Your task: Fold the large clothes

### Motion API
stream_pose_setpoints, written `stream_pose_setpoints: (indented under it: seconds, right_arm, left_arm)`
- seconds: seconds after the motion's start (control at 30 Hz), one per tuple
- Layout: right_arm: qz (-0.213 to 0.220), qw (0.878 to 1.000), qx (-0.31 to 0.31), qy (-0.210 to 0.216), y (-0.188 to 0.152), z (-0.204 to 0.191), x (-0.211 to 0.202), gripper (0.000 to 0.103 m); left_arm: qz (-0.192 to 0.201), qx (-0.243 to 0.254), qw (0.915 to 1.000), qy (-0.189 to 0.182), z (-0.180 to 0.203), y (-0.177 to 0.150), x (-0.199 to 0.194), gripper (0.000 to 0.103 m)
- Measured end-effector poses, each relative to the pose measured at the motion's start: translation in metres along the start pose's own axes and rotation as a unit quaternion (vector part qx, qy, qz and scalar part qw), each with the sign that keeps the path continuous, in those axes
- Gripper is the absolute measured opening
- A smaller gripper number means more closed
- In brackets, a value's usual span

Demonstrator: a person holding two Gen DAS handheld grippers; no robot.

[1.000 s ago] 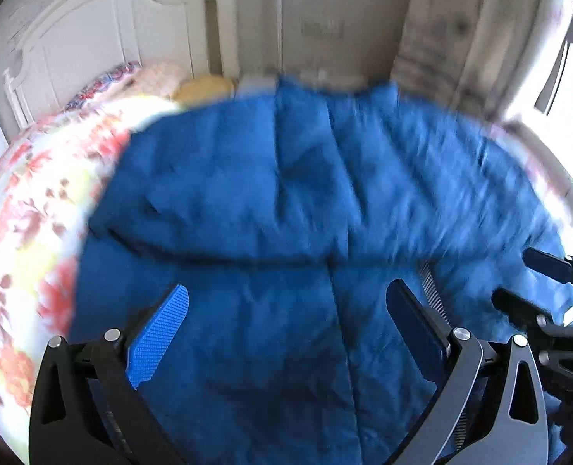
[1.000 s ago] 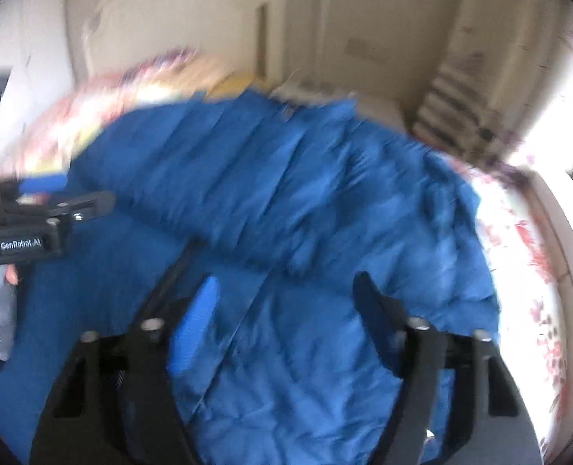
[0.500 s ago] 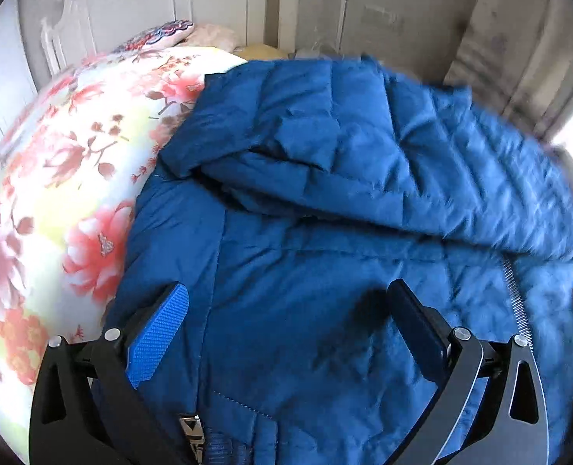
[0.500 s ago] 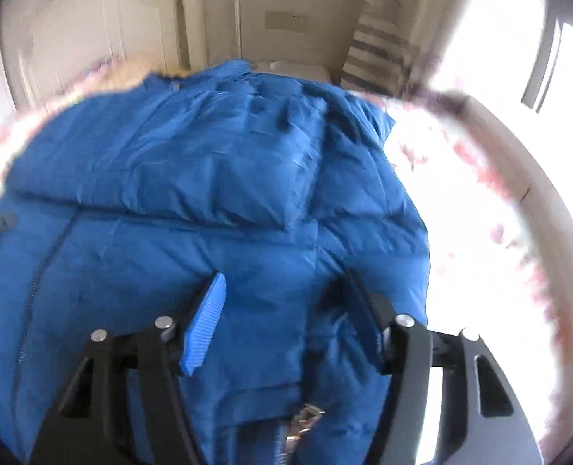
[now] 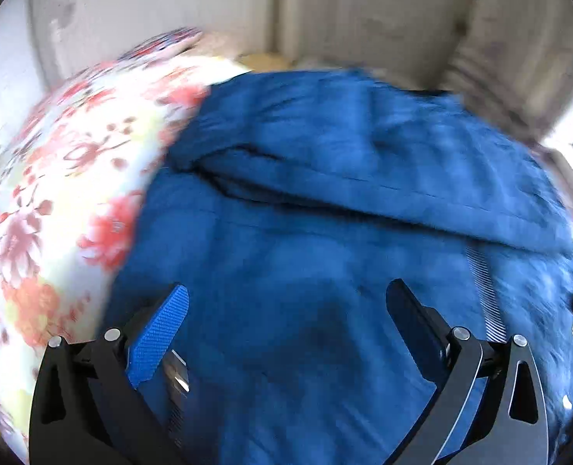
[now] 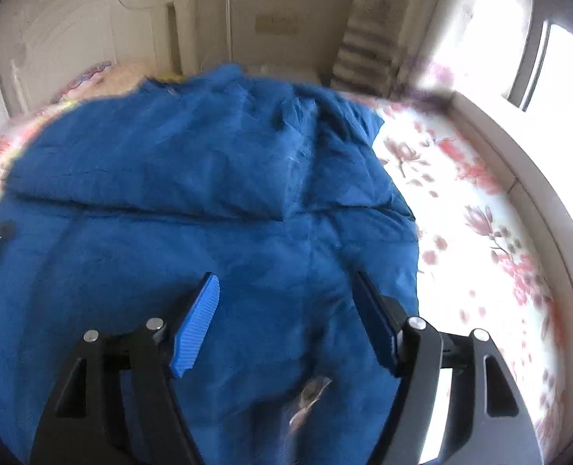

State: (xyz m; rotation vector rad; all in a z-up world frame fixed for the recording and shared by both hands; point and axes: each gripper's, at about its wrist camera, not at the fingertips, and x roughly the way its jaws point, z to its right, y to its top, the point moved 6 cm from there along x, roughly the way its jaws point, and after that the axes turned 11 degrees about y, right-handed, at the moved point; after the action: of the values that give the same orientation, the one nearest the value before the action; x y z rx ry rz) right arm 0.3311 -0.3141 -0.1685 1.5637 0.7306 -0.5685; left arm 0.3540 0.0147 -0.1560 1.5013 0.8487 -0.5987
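Both jaws gape empty: left gripper (image 5: 286,306) wide, right gripper (image 6: 286,294) just been opening, nothing between. Jacket (image 6: 193,209) spreads below and ahead of both on the bed (image 6: 476,209). Looks puffy, soft, kinda slippery, so I'd pinch a hem or seam.

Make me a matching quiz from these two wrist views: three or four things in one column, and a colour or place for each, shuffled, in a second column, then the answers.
Things:
1. puffy quilted jacket
2. flowered bedspread
3. carved headboard
4. ribbed pad on the right gripper

Descriptions:
A. cream-white, at the far end of the bed
B. deep blue, spread over the bed
C. bright blue, on a black finger
D. pale with pink and red blossoms

Pairs: 1-B, 2-D, 3-A, 4-C
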Motion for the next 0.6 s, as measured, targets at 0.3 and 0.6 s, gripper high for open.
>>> stream_pose_setpoints:
  seconds: [0.3,0.6]
  right_arm:
    - [-0.05,0.989,-0.134,0.025,-0.052,-0.104,0.005,0.074]
    - [0.0,0.998,-0.053,-0.014,-0.091,-0.033,-0.074,0.078]
  left_arm:
    - [-0.005,0.08,0.9965,0.023,0.038,-0.038,-0.004,0.099]
    - [0.04,-0.011,0.9976,0.056,-0.059,-0.081,-0.045,0.098]
